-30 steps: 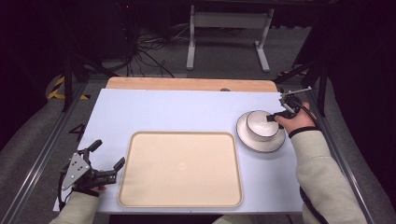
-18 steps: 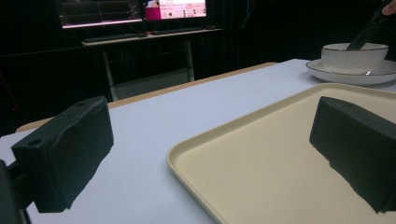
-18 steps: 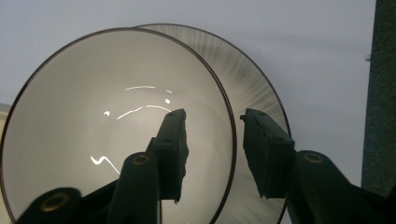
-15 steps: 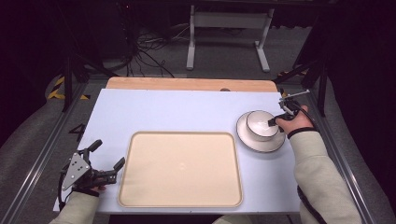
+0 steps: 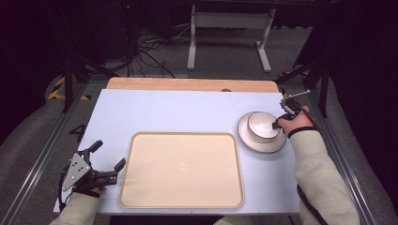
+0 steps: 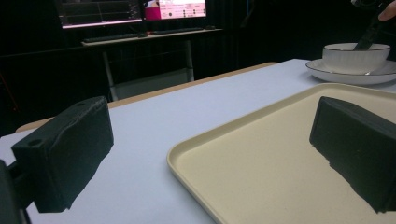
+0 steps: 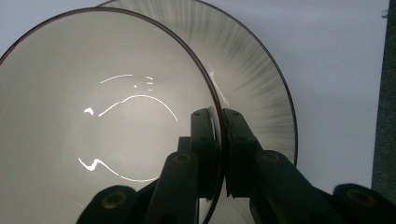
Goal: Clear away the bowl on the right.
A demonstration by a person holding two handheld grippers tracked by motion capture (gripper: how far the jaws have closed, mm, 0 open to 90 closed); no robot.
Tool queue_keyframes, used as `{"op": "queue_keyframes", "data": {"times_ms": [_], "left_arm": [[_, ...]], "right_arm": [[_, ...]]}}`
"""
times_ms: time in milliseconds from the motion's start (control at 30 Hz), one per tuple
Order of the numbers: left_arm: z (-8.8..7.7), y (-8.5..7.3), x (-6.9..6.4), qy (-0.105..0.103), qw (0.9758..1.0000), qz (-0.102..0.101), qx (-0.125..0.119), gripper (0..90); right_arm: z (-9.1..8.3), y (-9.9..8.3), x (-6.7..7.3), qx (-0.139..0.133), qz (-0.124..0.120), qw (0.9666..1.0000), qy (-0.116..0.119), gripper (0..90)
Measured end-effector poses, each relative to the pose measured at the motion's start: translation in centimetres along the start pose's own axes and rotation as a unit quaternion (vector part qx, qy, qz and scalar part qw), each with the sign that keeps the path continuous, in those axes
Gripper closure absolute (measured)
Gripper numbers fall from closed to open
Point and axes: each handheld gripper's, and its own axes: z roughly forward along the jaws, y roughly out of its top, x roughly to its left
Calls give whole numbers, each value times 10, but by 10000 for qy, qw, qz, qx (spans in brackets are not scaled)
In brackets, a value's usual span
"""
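Note:
A white bowl (image 5: 259,126) with a dark rim stands on a white plate (image 5: 263,145) at the right of the table. My right gripper (image 5: 274,124) reaches in from the right. Its jaws have just been closing and now pinch the bowl's near rim, one pad inside and one outside, as the right gripper view shows for the gripper (image 7: 220,116), bowl (image 7: 107,116) and plate (image 7: 254,79). My left gripper (image 5: 109,154) rests open near the front left corner with nothing between its jaws. In its own view the left gripper (image 6: 212,149) faces the bowl (image 6: 355,56) far off.
A large beige tray (image 5: 180,166) lies bare in the front middle of the pale blue table top; its corner (image 6: 261,163) sits just ahead of the left gripper. A wooden strip (image 5: 187,84) runs along the far edge. Metal rails flank both sides.
The right gripper's jaws have closed onto the bowl's rim, with the hand shifting slightly. The left hand and gripper have stayed where they were.

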Motion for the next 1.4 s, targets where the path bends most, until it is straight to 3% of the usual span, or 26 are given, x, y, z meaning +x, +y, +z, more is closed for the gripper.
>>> {"op": "queue_keyframes", "data": {"times_ms": [467,1400], "left_arm": [[0,0,0,0,10000,-7,4,1],[0,0,0,8,10000,-5,8,2]], "right_arm": [[-5,1,2,-10,294,9995,59,837],[-57,7,18,-196,228,9995,-9,834]]}}
